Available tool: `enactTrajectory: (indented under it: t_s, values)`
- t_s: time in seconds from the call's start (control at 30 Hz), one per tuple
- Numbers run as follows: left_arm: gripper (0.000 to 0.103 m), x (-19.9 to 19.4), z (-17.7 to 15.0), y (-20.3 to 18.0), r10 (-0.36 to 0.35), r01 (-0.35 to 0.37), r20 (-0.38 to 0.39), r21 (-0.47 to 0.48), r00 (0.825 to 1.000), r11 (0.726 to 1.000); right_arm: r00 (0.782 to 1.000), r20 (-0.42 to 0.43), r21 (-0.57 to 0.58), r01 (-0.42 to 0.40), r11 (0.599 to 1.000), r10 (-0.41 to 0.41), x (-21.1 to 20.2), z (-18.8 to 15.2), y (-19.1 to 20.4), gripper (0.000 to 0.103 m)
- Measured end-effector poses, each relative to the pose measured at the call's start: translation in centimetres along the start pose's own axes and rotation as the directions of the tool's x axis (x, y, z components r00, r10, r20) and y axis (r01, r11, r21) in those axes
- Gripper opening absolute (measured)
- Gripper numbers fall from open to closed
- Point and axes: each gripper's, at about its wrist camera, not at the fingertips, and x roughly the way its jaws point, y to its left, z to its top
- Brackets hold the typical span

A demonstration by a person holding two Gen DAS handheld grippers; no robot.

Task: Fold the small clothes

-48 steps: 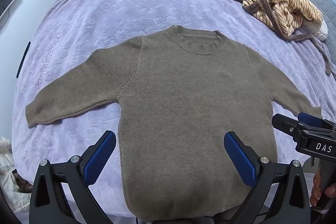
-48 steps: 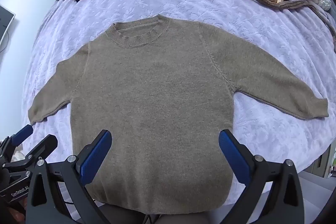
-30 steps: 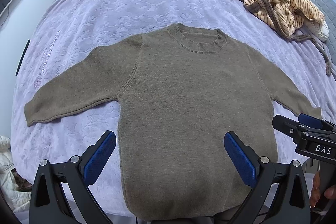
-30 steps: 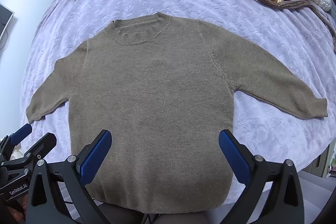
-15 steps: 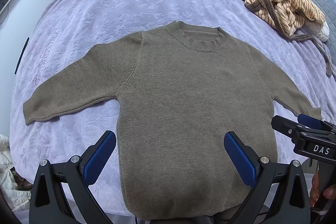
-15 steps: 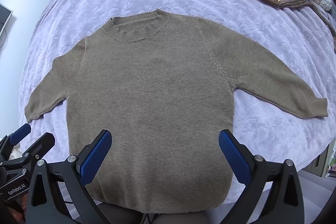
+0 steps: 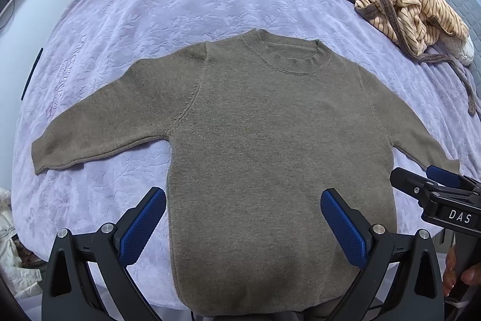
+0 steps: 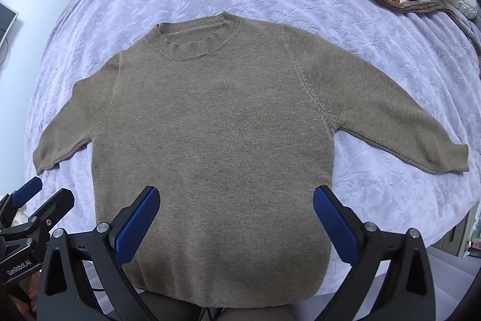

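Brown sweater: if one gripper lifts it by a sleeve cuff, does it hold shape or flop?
Likely flops: the brown sweater is soft knit lying limp and flat on the purple bedspread. The body would probably drag and stretch below the lifted cuff. Its fuzzy texture should grip, not slip, in the ribbed blue pads.

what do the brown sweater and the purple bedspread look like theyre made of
Brown sweater: looks like a soft, fine knit, perhaps wool; matte, slightly fuzzy surface, ribbed collar. Purple bedspread: seems a woven or quilted fabric with an embossed leaf pattern and a faint sheen; fibre can't be told.
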Motion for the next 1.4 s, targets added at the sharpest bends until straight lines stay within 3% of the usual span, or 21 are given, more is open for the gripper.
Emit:
enactTrajectory:
  t_s: [0.07, 0.13, 0.27, 0.63, 1.27, 1.4]
  values:
    - [0.103, -0.1, 0.2, 0.2, -0.040, 0.039, 0.067, 0.014, 0.997, 0.999, 1.000, 0.002, -0.011, -0.002, 1.000, 0.002, 0.1, 0.1, 0.1, 0.102]
    - [0.103, 0.0, 0.3, 0.3, -0.033, 0.031, 0.093, 0.021, 0.995, 0.999, 1.000, 0.007, -0.021, -0.013, 1.000, 0.013, 0.2, 0.1, 0.1, 0.102]
    - [0.103, 0.9, 0.5, 0.4, 0.032, -0.032, 0.037, 0.007, 0.999, 0.999, 1.000, 0.018, -0.053, -0.013, 0.998, 0.014, 0.6, 0.6, 0.3, 0.102]
    - [0.103, 5.3, 0.1, 0.5, 0.044, -0.045, -0.057, -0.023, 0.997, 0.999, 0.999, 0.031, -0.045, -0.014, 0.999, 0.015, 3.2, 1.2, -0.4, 0.102]
    - [0.103, 7.4, -0.3, 2.2, 0.011, -0.013, -0.031, -0.073, 0.999, 0.997, 1.000, 0.000, -0.025, 0.023, 0.999, -0.023, 5.2, 0.7, -0.4, 0.102]
    - [0.103, 7.4, -0.1, 3.3, -0.031, 0.031, -0.004, -0.107, 1.000, 0.994, 1.000, 0.002, -0.030, 0.017, 0.999, -0.017, 5.4, 1.1, 0.1, 0.102]
